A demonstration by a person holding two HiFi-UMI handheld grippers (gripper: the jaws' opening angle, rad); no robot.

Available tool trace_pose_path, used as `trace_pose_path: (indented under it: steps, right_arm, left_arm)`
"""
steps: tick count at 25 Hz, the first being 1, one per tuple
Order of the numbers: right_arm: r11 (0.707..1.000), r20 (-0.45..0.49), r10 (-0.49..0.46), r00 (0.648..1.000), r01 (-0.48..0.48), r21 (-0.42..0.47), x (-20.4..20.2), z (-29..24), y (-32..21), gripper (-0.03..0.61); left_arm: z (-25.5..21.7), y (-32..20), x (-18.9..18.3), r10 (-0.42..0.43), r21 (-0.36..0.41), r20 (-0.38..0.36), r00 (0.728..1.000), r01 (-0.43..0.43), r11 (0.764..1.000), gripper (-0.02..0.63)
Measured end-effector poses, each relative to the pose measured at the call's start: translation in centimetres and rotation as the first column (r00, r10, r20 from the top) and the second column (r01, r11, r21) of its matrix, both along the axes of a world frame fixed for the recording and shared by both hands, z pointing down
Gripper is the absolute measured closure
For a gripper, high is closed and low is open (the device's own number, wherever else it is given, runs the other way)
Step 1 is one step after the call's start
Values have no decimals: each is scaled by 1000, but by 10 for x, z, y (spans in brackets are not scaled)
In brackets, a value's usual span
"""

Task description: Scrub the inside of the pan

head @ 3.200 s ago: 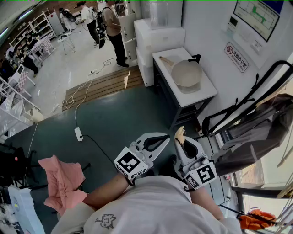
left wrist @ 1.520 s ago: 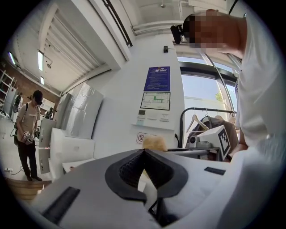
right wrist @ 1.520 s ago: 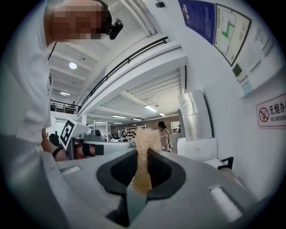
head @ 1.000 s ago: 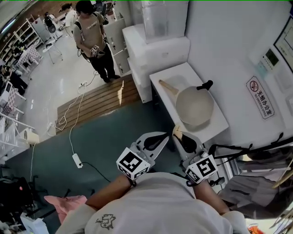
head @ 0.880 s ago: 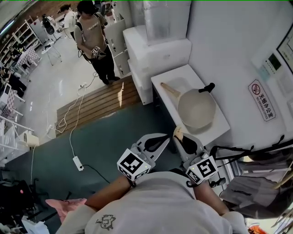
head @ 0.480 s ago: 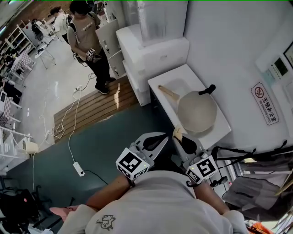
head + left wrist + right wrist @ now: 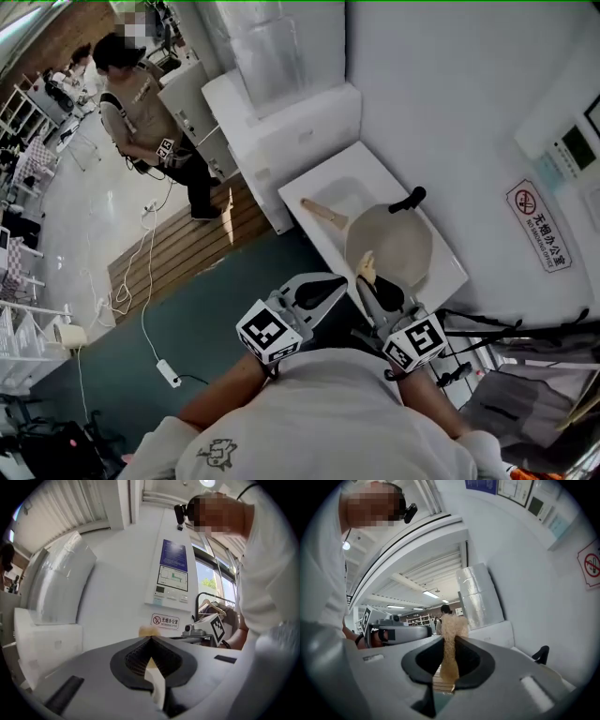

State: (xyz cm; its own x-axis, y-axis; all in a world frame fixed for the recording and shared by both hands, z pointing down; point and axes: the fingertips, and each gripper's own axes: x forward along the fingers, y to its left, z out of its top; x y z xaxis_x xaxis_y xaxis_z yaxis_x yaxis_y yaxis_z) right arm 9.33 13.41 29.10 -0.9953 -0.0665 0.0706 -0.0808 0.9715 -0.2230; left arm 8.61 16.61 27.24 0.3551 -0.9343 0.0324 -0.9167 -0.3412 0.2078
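Fingers closed, scrubbing not yet begun.
Fingers of my left gripper [image 7: 151,640] meet on nothing; the right gripper [image 7: 449,640] pinches a sponge [image 7: 452,622]. I judge the pan [image 7: 398,248], sitting on the table [image 7: 349,180] ahead, untouched, so all the scrubbing is left. One wall sign [image 7: 165,620] shows a no-smoking symbol and seems to read 无烟办公室.

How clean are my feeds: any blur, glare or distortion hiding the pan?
Head view: sharp, evenly lit, edges bent by the wide lens, pan clear on the white counter. Left gripper view: heavy fisheye, dark corners, bright windows at right. Right gripper view: same fisheye; tan sponge fills the middle.
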Motion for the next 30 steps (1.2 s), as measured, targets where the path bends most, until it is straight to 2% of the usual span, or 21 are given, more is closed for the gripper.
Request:
trace_pose_path:
  steps: [2,5,9,14,17,21,25,30]
  right_arm:
    - [1000,-3,24,1000,-24,-9,3,-1,-25,523]
    - [998,-11,56,998,-56,-2,11,-3,-54,523]
    - [990,-13,140,990,-140,0,30,-4,-91,523]
    - [963,-33,267,963,-267,-17,51,8,-120,523]
    - [947,-50,318,947,-320,-33,56,14,-128,523]
    - [913,-62,406,912,-408,-24,56,15,-142,523]
    - [869,-77,490,868,-493,-33,52,19,-156,522]
    - [801,-85,594,800,-598,-39,40,20,-171,522]
  left_arm:
    - [-1,-24,2,43,-2,-15,999,-43,999,612]
    - [4,-53,3,88,-14,1,996,-88,996,612]
    - [31,-81,0,121,-84,2,993,-121,989,611]
    - [60,-110,12,241,-146,-2,970,-239,960,611]
    - [61,-129,18,307,-142,11,952,-302,943,611]
    - [54,-149,18,404,-111,20,915,-400,910,612]
    - [46,-162,5,498,-79,13,867,-495,865,611]
    - [50,-178,-25,589,-87,41,807,-585,807,612]
